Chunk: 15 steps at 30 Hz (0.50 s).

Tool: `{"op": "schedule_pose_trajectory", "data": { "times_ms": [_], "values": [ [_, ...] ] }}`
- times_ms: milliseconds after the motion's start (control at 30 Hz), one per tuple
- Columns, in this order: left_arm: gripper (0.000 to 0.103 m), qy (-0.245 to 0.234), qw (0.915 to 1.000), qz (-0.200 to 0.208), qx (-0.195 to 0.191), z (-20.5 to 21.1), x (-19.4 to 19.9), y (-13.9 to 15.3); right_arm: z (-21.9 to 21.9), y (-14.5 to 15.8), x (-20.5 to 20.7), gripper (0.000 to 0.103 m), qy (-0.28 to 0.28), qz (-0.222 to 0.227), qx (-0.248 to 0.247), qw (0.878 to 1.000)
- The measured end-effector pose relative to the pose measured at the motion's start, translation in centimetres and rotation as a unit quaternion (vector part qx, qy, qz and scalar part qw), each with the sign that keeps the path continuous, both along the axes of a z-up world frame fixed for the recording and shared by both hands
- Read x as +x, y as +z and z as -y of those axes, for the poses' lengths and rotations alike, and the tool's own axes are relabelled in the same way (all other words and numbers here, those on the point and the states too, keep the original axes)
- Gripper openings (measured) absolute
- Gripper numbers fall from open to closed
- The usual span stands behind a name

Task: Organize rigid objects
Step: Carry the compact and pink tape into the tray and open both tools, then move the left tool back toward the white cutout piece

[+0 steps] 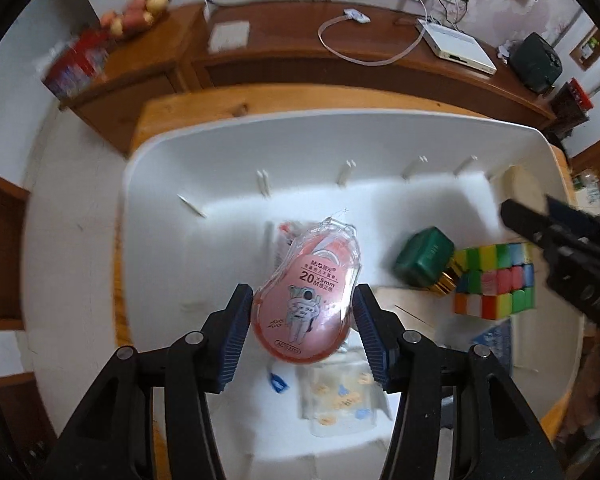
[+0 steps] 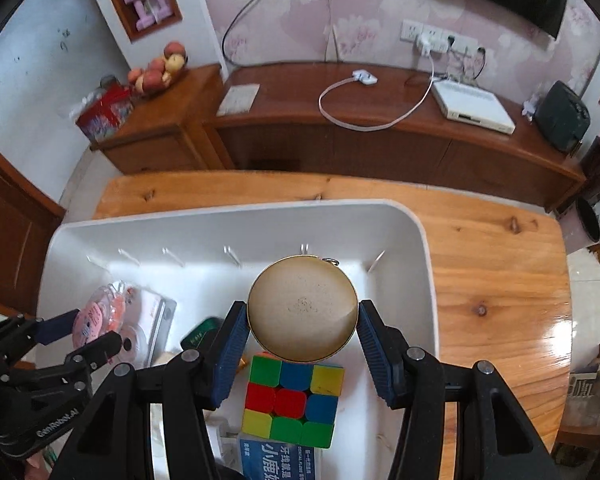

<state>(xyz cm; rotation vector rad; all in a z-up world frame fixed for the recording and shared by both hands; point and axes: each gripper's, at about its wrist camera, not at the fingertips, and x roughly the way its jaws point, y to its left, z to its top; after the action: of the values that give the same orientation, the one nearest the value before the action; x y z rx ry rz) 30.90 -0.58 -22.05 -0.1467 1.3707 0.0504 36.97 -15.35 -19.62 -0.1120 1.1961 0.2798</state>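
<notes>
Correction tape [image 1: 305,300], pink, clear shell: between pads of left gripper [image 1: 302,334], over white bin [image 1: 204,148]; left pad touching, slight gap at right pad, so grip can't be confirmed.

Round tape measure [image 2: 302,309], tan face, brass rim: clenched between pads of right gripper [image 2: 302,354], held above bin's right end.

Rubik's cube [image 2: 294,400]: on bin floor, just below tape measure in right wrist view.

Green box [image 1: 424,256]: beside cube, left of it.

Blue-label pack [image 2: 278,458]: under cube's near edge.

Bin sits on wooden table [image 2: 496,264]; dark wood cabinet [image 2: 380,144] behind.
</notes>
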Motion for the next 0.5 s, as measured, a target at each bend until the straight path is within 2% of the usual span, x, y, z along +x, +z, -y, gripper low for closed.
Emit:
{"op": "schedule_pose_trajectory", "data": {
  "times_ms": [33,133,200,300,500],
  "values": [
    [0.061,0.002,0.9998,-0.005,-0.017,0.0,0.0,0.0,-0.1,-0.2,0.0,0.056,0.003,-0.006,-0.001,1.000],
    [0.072,0.003,0.9998,0.000,-0.019,0.2,-0.2,0.5,-0.1,-0.7,-0.4,0.058,0.005,-0.020,0.004,1.000],
    [0.073,0.001,0.9999,0.006,-0.013,0.5,-0.4,1.0,0.0,-0.6,-0.6,0.064,0.001,-0.021,0.013,1.000],
    [0.073,-0.004,0.9999,-0.008,0.006,1.1,-0.6,1.3,0.1,0.4,-1.2,0.065,0.007,-0.011,0.024,1.000],
    [0.073,-0.025,0.9992,0.027,0.016,1.9,-2.4,3.8,0.5,2.7,-2.9,0.065,0.018,0.014,0.033,0.999]
  ]
}}
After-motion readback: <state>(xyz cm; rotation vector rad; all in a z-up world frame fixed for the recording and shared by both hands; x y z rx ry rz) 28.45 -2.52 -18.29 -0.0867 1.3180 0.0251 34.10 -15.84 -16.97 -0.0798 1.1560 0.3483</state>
